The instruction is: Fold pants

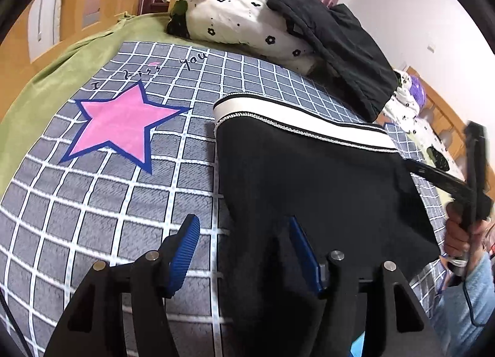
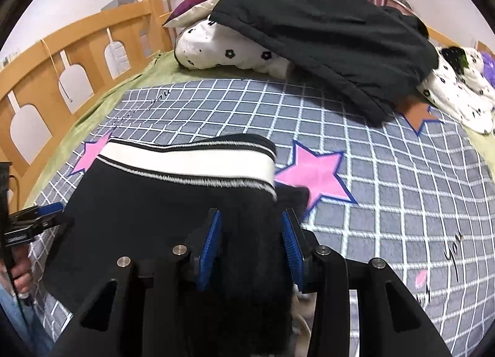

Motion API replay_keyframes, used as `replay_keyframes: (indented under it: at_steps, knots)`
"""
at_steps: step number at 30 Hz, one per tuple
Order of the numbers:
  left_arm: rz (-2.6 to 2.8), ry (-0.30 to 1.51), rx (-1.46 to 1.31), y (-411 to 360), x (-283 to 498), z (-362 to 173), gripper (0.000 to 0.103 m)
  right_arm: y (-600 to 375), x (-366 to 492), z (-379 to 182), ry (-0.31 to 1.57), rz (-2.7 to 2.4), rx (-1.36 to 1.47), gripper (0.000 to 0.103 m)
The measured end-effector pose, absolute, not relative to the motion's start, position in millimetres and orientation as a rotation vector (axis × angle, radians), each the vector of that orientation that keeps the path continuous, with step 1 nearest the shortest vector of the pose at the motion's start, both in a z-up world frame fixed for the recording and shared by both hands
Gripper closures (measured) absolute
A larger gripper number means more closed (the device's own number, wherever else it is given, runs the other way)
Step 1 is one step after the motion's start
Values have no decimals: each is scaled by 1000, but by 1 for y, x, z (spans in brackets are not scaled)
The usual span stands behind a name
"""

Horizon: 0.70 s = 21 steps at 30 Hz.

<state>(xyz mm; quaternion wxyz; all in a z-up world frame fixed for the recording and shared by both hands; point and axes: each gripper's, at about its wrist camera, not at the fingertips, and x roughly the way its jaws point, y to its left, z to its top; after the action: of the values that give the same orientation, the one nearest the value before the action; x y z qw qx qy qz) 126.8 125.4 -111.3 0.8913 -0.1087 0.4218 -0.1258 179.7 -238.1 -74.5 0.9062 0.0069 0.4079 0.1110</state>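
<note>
Left wrist view: we see the left gripper [image 1: 244, 252] spread, nothing pinched; the black pants [image 1: 309, 177] lie just ahead and to the right on the checked blanket [image 1: 92, 202], left edge running between the jaws, striped waistband [image 1: 297, 123] at the far end. One pants, one pink star [image 1: 123, 123].

Right wrist view: right gripper [image 2: 252, 248] partly spread, pants cloth between the blue pads [image 2: 212, 245], no squeeze visible. Long axis runs away from us. Right hand sits nearer the cloth. Two pink stars, one dark garment [image 2: 324, 44] on the pillows.
</note>
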Motion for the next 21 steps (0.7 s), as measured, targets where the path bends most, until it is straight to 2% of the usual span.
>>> replay_keyframes:
  at_steps: [5,7,9,10,14,18,21]
  knots:
    - [-231,840,-208,133,108,-111,44,-227,213,-99,925,194,31,63]
    - [-231,833,-221,137,103,-113,43,-227,214,-100,911,202,36,71]
    - [-233,829,-252,142,101,-118,43,-229,211,-97,891,209,51,86]
    - [-235,833,-269,144,100,-120,43,-232,209,-95,884,220,61,89]
    - [-243,849,-306,154,98,-126,43,-240,196,-76,853,248,118,91]
    - [-254,828,-315,163,93,-122,43,-250,169,-52,742,250,138,91]
    - [-265,825,-336,166,93,-122,43,-264,165,-67,767,202,152,91]
